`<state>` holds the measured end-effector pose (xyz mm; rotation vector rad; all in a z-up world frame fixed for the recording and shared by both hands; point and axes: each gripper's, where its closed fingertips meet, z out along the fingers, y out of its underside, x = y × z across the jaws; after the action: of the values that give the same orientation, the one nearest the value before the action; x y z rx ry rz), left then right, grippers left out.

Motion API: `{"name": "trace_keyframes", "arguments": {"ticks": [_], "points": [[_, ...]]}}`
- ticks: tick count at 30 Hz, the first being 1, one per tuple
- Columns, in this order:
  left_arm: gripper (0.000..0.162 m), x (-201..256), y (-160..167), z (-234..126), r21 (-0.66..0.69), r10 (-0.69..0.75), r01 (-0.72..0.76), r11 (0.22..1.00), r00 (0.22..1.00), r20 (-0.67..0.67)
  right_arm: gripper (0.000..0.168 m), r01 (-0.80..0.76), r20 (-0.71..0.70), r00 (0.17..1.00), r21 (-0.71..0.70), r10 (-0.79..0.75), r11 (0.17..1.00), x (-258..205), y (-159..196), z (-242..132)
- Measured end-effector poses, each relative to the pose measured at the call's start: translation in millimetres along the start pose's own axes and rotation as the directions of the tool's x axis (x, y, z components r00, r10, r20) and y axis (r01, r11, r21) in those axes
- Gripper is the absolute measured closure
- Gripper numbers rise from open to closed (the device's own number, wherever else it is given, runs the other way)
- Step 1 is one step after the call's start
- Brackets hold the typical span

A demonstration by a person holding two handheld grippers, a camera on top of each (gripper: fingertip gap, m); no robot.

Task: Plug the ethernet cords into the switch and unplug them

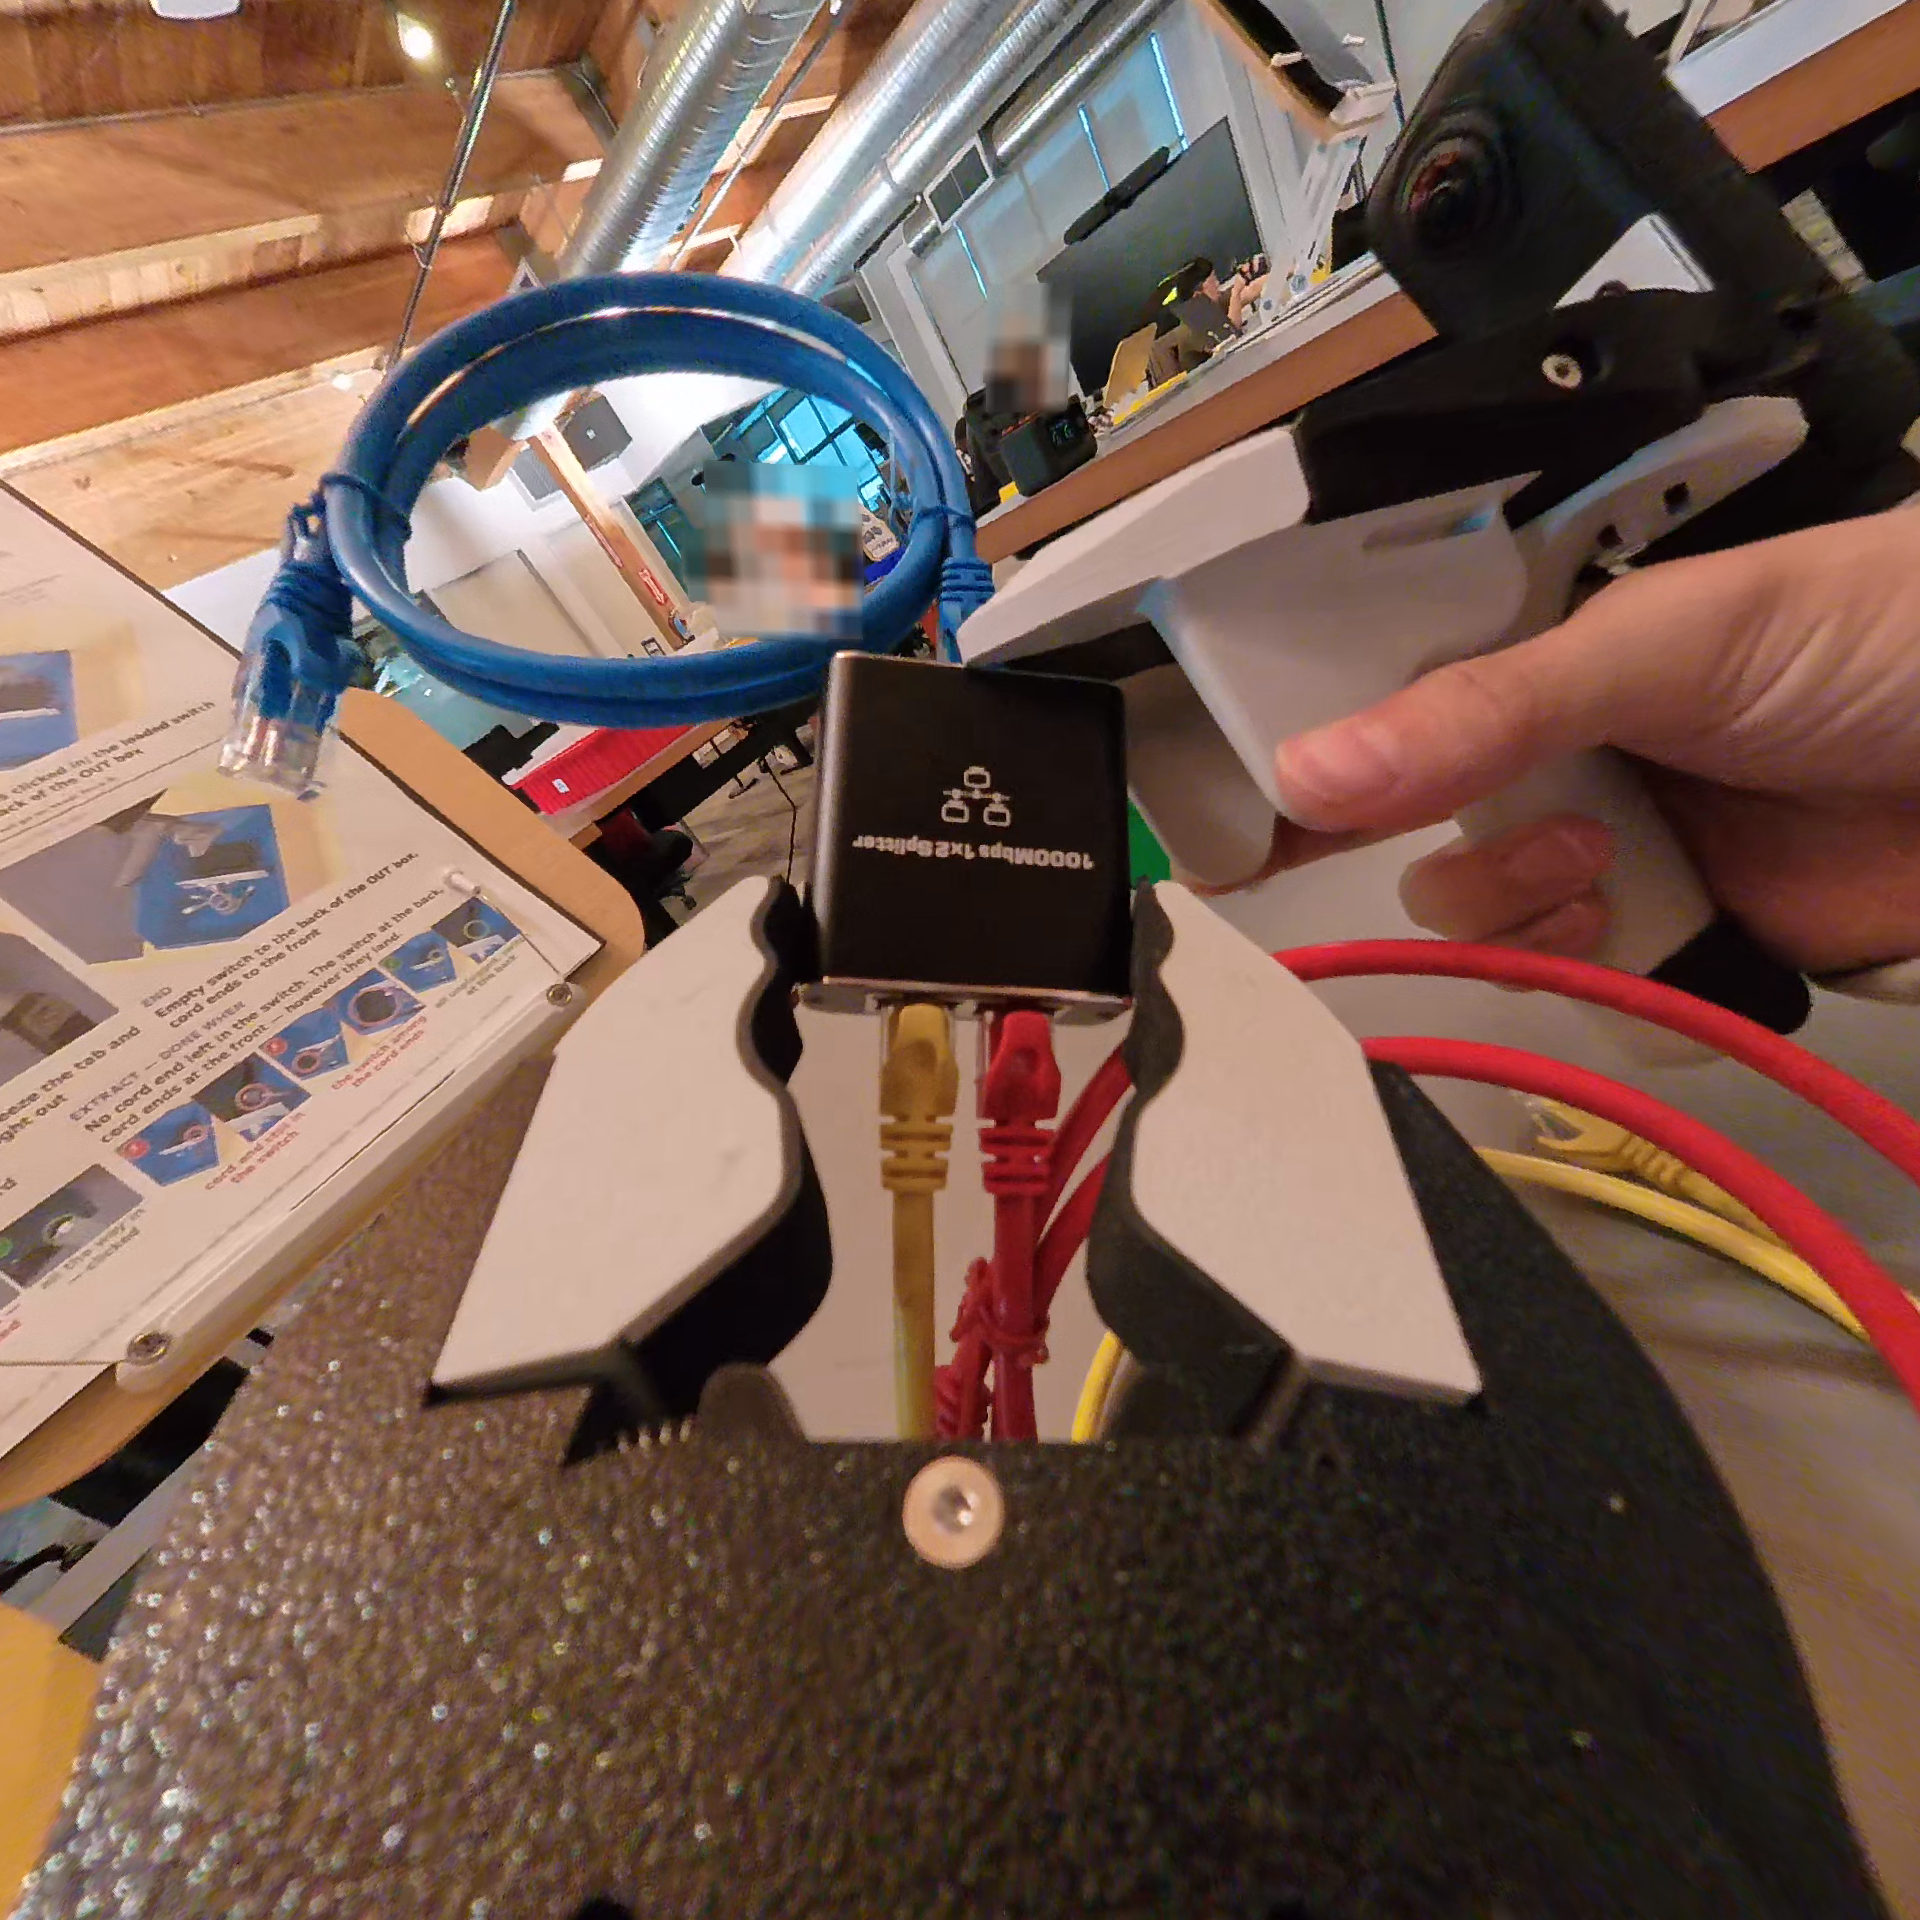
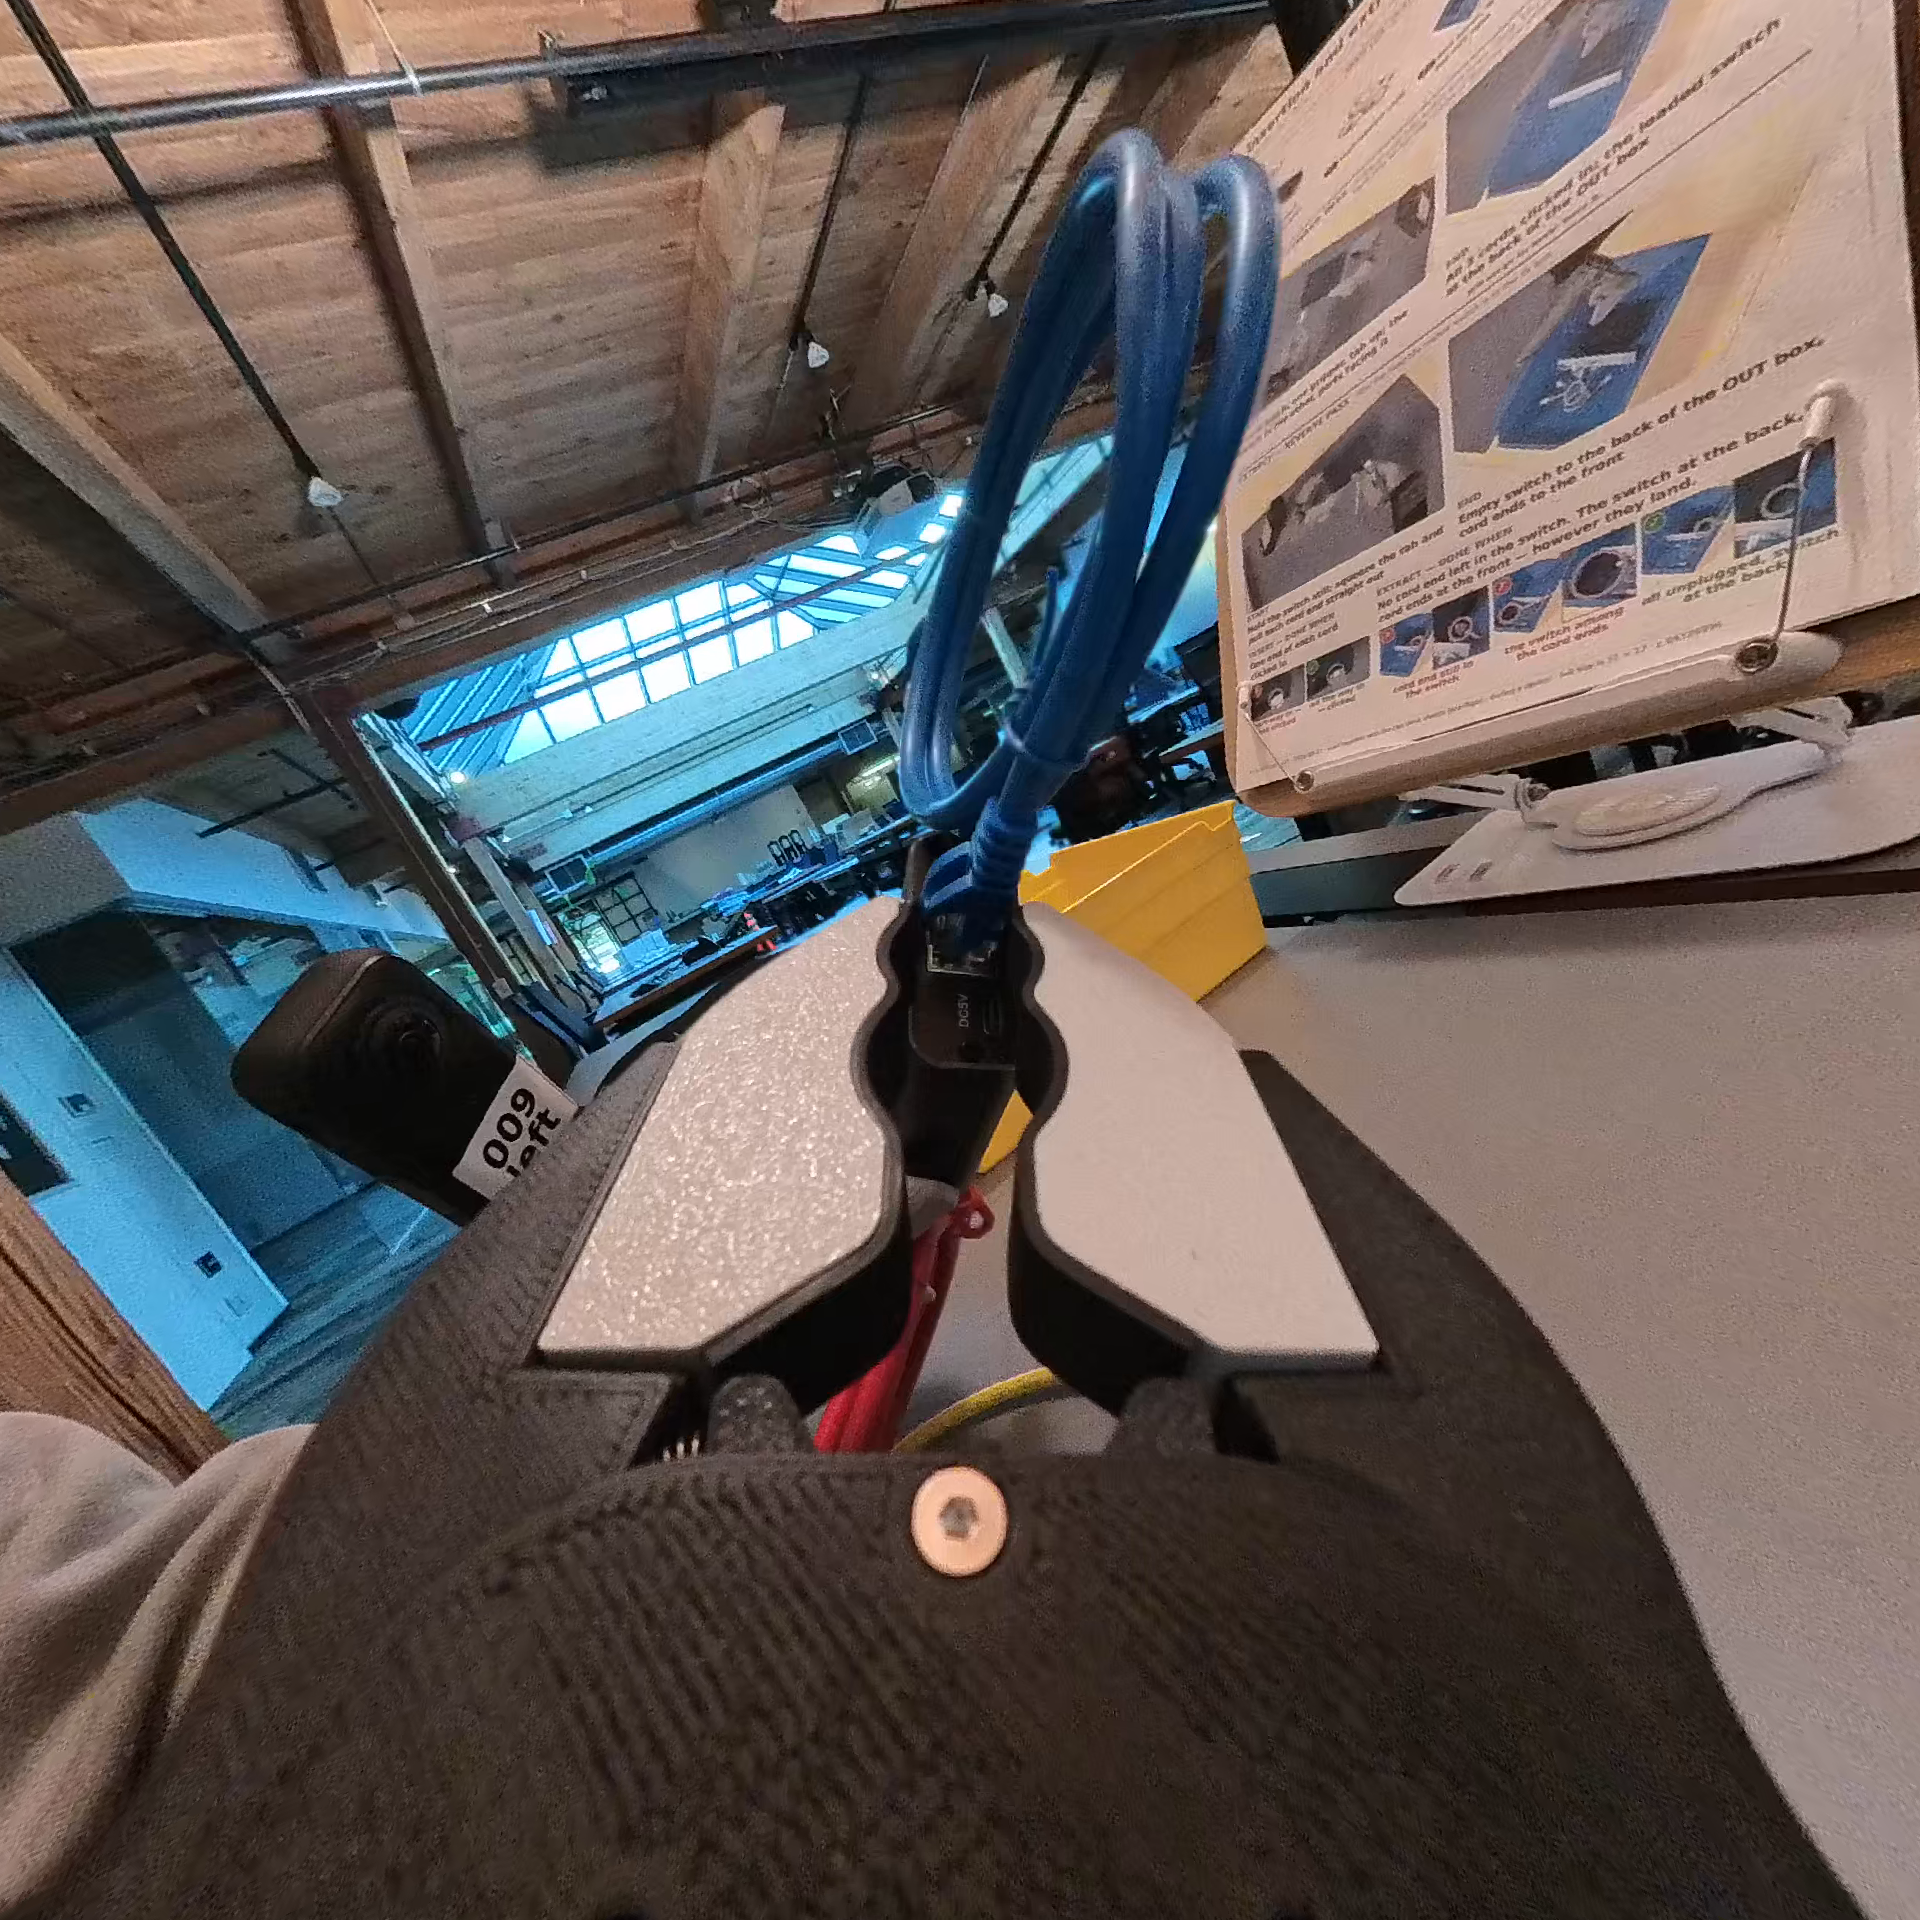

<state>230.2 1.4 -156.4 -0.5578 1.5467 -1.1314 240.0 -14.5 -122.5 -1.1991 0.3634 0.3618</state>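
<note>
A: Where is the switch?

B: In the left wrist view it sits dead centre, a small black box held off the surface; the left tongs are closed on its two sides at its near end, one finger at 9 o'clock of it and one at 3 o'clock.

A: And the cords?

B: A yellow cord and a red cord are plugged side by side into the near face, at 6 o'clock of the box; yellow on the left, red on the right; both run back between the fingers. More red and yellow cable loops away toward 4 o'clock over the grey surface.

A: The blue one?

B: The blue cord is a tied coil standing up at 11 o'clock of the switch; one plug hangs loose at 9 o'clock; the other end comes down at the far top edge of the box, by the tip of the right tongs, which a hand holds in from 2 o'clock.

A: What does the right wrist view add?

B: There the right tongs are narrowed around the blue plug where it meets the switch's far face; the coil rises toward 12 o'clock. Whether the plug is fully seated I cannot tell. An instruction board on a stand is at 2 o'clock and a yellow bin at 3 o'clock of the fingertips.
</note>
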Motion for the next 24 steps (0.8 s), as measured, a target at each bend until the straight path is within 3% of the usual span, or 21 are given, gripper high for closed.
{"name": "trace_keyframes", "arguments": {"ticks": [18, 24], "points": [[0.101, 2.3, 1.2, 1.5, -0.009, -0.044, 0.044, 0.999, 0.999, -0.017, 0.154, 0.134, -0.015, 0.991, -0.096, -0.136, 0.986, -5.2, 0.3, -0.4], [0.101, 4.5, 3.1, 3.2, 0.001, -0.216, 0.216, 0.976, 0.973, -0.086, 0.154, 0.214, -0.033, 0.975, -0.134, -0.220, 0.968, 0.4, 0.0, 1.5]]}}
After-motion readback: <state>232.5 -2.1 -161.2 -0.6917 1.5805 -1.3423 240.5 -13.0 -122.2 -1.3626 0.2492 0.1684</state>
